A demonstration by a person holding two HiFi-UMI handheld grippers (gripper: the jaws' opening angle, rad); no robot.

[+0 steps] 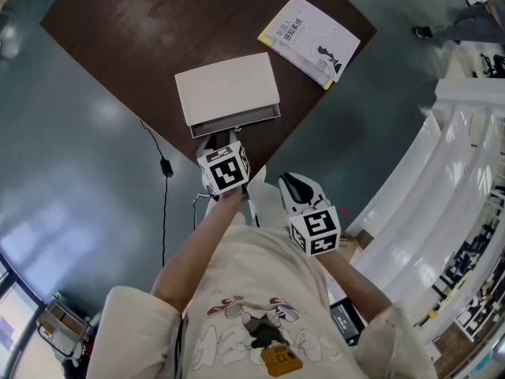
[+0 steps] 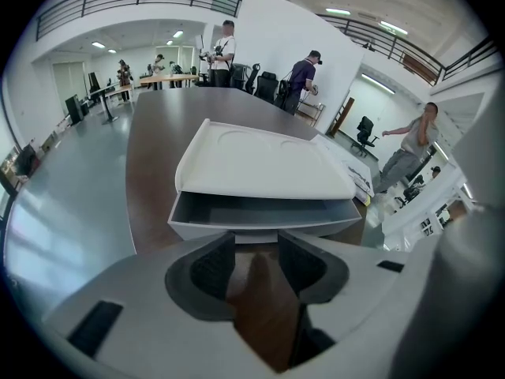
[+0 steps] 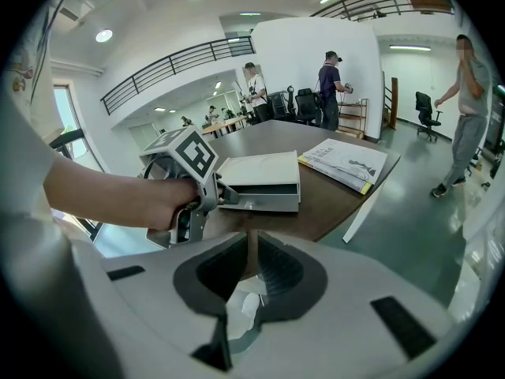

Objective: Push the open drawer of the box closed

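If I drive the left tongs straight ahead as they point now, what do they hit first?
The open drawer's front panel, about mid-width. The left tongs look almost against it, though whether they touch is unclear.

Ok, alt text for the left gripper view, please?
The left gripper, jaws slightly apart and empty, sits right at the front of the open drawer of a white box on a dark table. People stand far behind.

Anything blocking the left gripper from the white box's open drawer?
Nothing visible. The left gripper sits right at the front of the open white drawer, with only bare dark brown wooden table beneath.
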